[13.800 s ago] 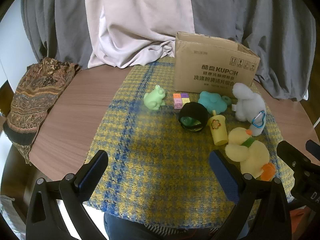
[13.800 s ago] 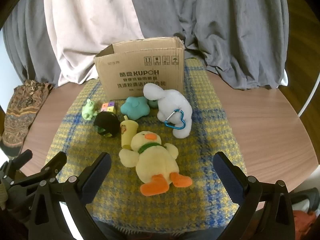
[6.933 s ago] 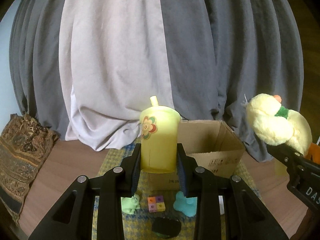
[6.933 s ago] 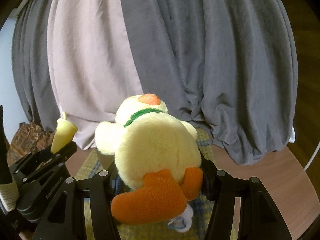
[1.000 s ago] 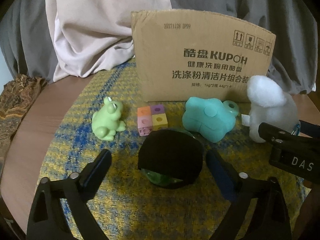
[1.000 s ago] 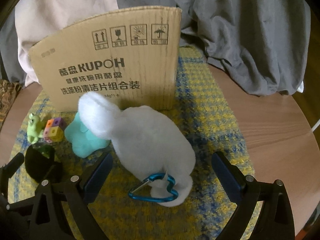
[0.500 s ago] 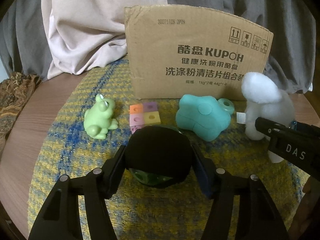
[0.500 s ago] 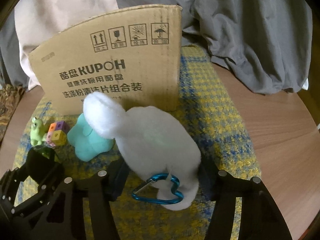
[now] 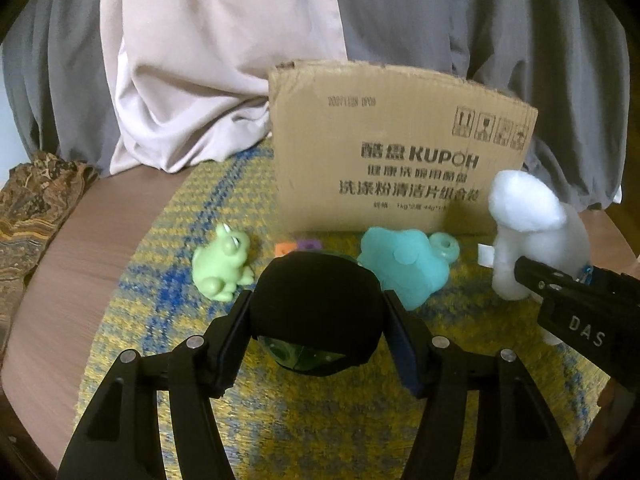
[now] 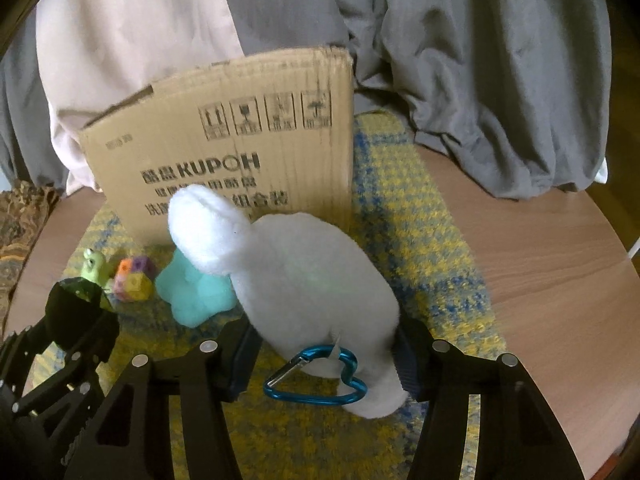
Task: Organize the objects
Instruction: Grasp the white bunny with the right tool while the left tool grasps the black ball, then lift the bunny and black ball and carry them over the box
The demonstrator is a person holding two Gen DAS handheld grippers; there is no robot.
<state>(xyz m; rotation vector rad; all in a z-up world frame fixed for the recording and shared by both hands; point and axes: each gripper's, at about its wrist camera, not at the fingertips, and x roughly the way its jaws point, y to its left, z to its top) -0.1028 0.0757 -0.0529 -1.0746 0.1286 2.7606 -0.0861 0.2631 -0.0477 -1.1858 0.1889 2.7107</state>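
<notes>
Both grippers have just closed, the left gripper (image 9: 316, 312) clamped on the black round toy (image 9: 316, 308), the right gripper (image 10: 324, 344) squeezing the white plush (image 10: 312, 276), presumably for carrying into the cardboard box (image 10: 240, 152) just behind.

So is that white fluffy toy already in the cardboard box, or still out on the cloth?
Still out. The white plush toy sits on the checked cloth in front of the cardboard box, with the right claw closed around it.
</notes>
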